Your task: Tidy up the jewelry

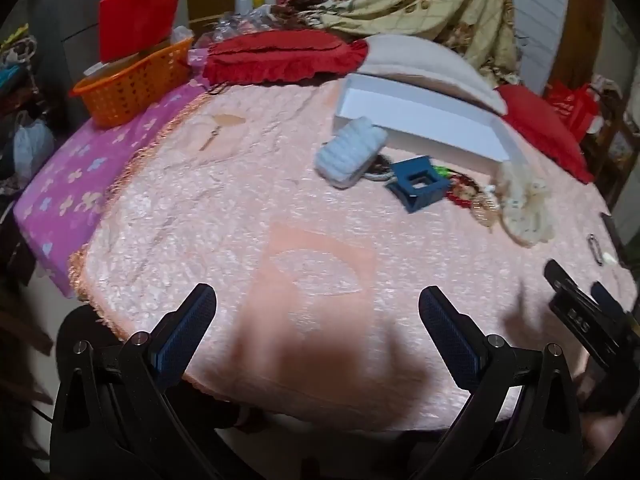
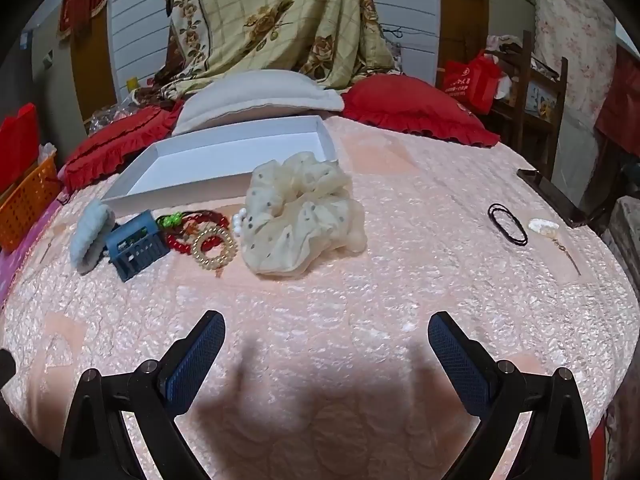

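Observation:
An empty white shallow box [image 2: 208,168] [image 1: 420,120] lies on the pink bedspread. In front of it sit a pale blue fuzzy pad [image 2: 90,236] [image 1: 350,152], a small blue basket [image 2: 136,244] [image 1: 418,188], red bead bracelets [image 2: 192,232] [image 1: 460,196], a gold bead bracelet [image 2: 214,248] and a large cream scrunchie [image 2: 304,216] [image 1: 524,200]. Black hair ties [image 2: 507,224] lie further right. My left gripper [image 1: 316,312] and right gripper [image 2: 326,340] both stand open over bare bedspread, well short of the items. The right gripper also shows at the left wrist view's right edge [image 1: 580,312].
An orange basket [image 1: 132,80] stands at the bed's far left on a purple sheet. Red cushions [image 2: 416,108] and a white pillow [image 2: 256,96] line the back. A dark phone [image 2: 556,196] and a small white object [image 2: 542,226] lie near the right edge.

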Tool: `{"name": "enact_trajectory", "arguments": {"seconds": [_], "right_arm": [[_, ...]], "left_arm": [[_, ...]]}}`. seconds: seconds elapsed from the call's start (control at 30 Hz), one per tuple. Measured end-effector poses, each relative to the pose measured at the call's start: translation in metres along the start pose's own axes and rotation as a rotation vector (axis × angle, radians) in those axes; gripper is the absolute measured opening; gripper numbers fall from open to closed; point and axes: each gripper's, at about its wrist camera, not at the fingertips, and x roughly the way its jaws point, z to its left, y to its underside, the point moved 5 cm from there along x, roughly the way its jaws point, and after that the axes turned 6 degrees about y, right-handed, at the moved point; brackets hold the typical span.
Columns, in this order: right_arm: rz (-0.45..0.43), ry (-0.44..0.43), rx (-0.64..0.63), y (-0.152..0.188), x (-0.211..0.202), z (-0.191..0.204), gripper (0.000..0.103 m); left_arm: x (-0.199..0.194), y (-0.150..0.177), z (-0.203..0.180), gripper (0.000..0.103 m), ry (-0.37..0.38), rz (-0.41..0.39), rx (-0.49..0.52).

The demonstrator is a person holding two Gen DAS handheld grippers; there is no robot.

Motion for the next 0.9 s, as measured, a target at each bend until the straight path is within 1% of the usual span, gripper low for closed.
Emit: {"name": "enact_trajectory", "arguments": {"seconds": [0.2,0.37,0.47,0.53,0.6,0.67,0.8,0.9], "right_arm": [[-0.023,0.020,-0.005,-0.018,0.005,-0.006,0.101],[-0.128,0.003,-0.008,-0.057,-0.010,-0.001,0.101],[-0.145,-0.051,-0.003,-0.068,-0.018,0.002,0.101],[-0.135,-0.071,0.008,-0.063,-0.017,0.001,0.101],[-0.097,-0.095,0.017,-0.050,-0.013,-0.003,0.101],[-0.061,-0.099,0.010,-0.036,-0.007,-0.008,0.101],[-0.007,-0.087,0.018,-0.017,0.000,-0.025,0.101],[0.007,-0.086,0.034,-0.013,0.002,-0.032,0.101]], "left_arm": [[-0.006,0.000,-0.010,0.102,0.040,-0.012,0.042],[-0.012,0.001,-0.015,0.102,0.063,-0.011,0.055],[-0.014,0.003,-0.021,0.102,0.062,-0.007,0.070],[-0.015,0.005,-0.027,0.102,0.071,0.000,0.088],[-0.015,0.005,-0.031,0.102,0.073,0.002,0.109],[-0.016,0.004,-0.033,0.102,0.069,-0.002,0.121],[-0.015,0.002,-0.029,0.102,0.051,-0.003,0.109],[-0.014,0.001,-0.024,0.102,0.032,-0.004,0.092]]}}
